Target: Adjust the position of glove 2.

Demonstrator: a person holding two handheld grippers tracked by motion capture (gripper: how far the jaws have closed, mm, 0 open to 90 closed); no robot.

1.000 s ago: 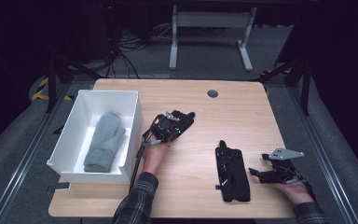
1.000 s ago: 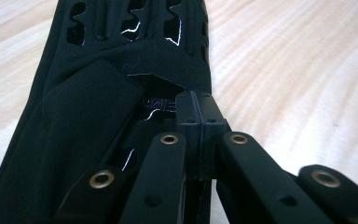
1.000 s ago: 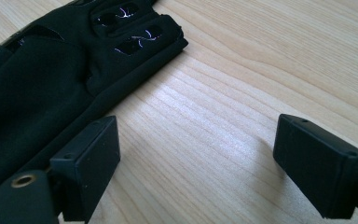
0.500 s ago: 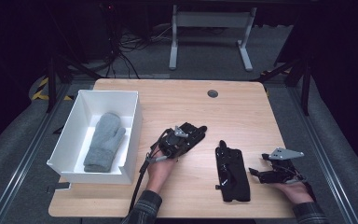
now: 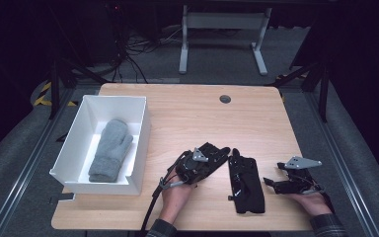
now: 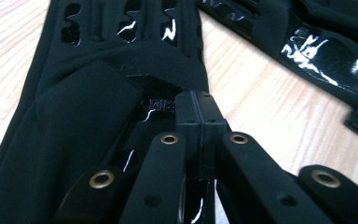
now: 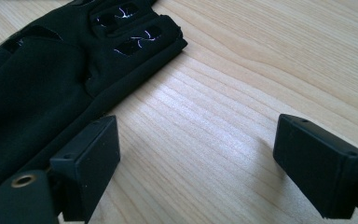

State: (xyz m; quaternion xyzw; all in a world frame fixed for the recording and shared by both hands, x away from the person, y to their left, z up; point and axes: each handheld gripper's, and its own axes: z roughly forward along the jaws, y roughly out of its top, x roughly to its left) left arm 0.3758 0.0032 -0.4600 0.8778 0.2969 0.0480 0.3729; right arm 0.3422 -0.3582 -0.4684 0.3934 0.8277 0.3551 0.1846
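black glove (image 5: 246, 183) lies flat on the worktop (image 5: 192, 113) between our hands. our left tool (image 5: 216, 157), jaws closed with nothing between them, hovers just beside it; the right tool (image 5: 272, 180) rests wide open. next we judge: open the left and grasp the glove.
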